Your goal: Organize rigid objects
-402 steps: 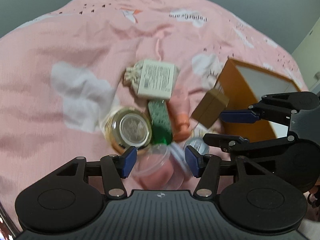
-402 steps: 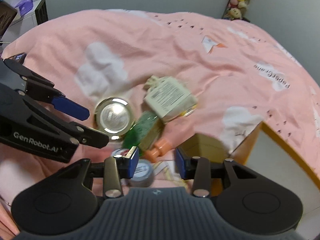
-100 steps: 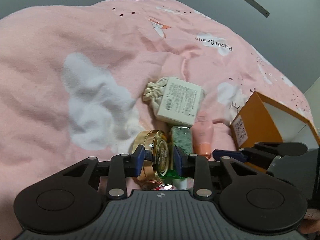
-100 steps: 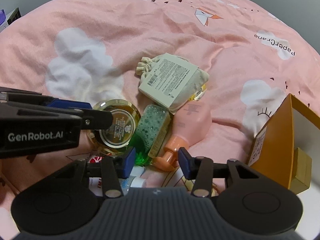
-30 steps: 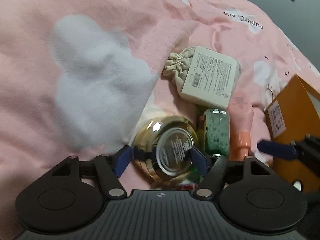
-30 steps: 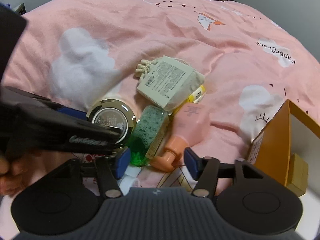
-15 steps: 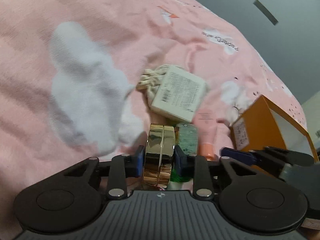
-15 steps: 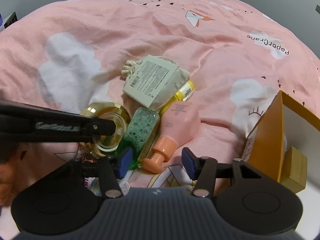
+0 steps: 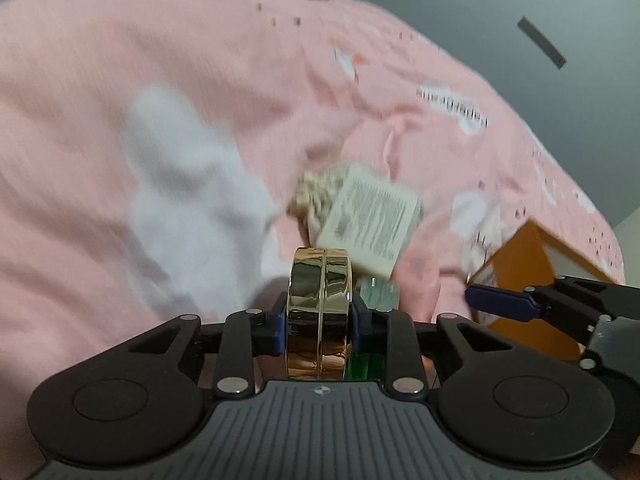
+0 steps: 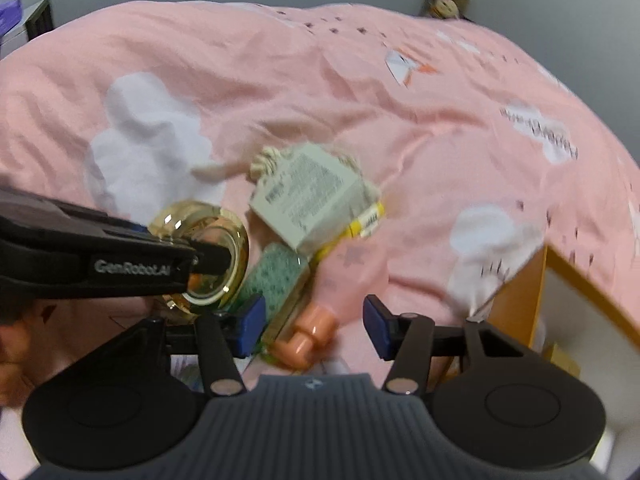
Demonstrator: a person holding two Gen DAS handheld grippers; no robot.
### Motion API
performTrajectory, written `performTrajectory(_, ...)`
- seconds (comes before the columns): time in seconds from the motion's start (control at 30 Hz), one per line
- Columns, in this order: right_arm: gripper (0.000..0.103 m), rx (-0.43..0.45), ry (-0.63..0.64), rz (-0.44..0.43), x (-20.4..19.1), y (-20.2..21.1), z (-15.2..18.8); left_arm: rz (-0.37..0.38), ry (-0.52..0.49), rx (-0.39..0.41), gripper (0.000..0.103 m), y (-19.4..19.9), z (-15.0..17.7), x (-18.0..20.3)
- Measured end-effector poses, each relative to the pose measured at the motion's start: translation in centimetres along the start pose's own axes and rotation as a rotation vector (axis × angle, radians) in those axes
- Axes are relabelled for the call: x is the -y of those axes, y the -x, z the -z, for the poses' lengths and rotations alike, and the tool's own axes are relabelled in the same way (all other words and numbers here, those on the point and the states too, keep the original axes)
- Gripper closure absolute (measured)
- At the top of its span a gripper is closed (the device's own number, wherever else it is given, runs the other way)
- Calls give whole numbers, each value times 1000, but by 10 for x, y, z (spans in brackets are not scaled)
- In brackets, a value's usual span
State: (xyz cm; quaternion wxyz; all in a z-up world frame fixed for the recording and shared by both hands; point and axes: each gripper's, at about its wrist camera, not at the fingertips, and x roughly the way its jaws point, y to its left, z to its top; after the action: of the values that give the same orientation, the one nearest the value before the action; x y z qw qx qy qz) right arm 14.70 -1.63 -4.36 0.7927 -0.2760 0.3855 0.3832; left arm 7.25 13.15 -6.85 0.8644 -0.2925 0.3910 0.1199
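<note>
My left gripper [image 9: 319, 326] is shut on a round gold jar [image 9: 320, 300], held on its edge between the blue pads and raised off the pink bedspread [image 9: 200, 80]. The right wrist view shows the same gold jar [image 10: 212, 256] clamped at left. My right gripper [image 10: 312, 324] is open, low over the peach cap [image 10: 308, 338] of a pink bottle [image 10: 348, 276], its pads apart from it. Beside the bottle lies a green gel bottle [image 10: 272, 280]. Behind them a white labelled box [image 10: 312, 196] rests on a drawstring bag, with a yellow tube [image 10: 368, 218] under it.
An open orange box [image 10: 520, 292] with a white inside stands at the right, a small brown box [image 10: 560, 360] in it. Papers or packets lie under the left gripper near the front. A person's hand shows at the left edge. Plush toys sit far back.
My left gripper closed on the gold jar, turned it onto its edge and lifted it off the bedspread. The right gripper's jaws narrowed a little and stayed over the pink bottle.
</note>
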Motion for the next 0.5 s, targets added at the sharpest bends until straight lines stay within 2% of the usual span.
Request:
performTrajectory(0.03, 46, 6, 23, 0, -1, 1, -5, -7, -4, 14, 71, 3, -4, 0)
performTrajectory(0.1, 35, 11, 84, 3, -4, 0, -14, -35, -7, 32, 71, 6, -11, 0)
performTrajectory(0.17, 30, 17, 172, 13, -10, -2, -22, -57, -1, 44, 71, 6, -16, -2)
performTrajectory(0.3, 28, 28, 358, 61, -21, -17, -38, -70, 36, 31, 71, 0, -20, -8)
performTrajectory(0.5, 19, -22, 565, 54, -30, -48, -49, -78, 42, 27, 71, -5, -20, -9)
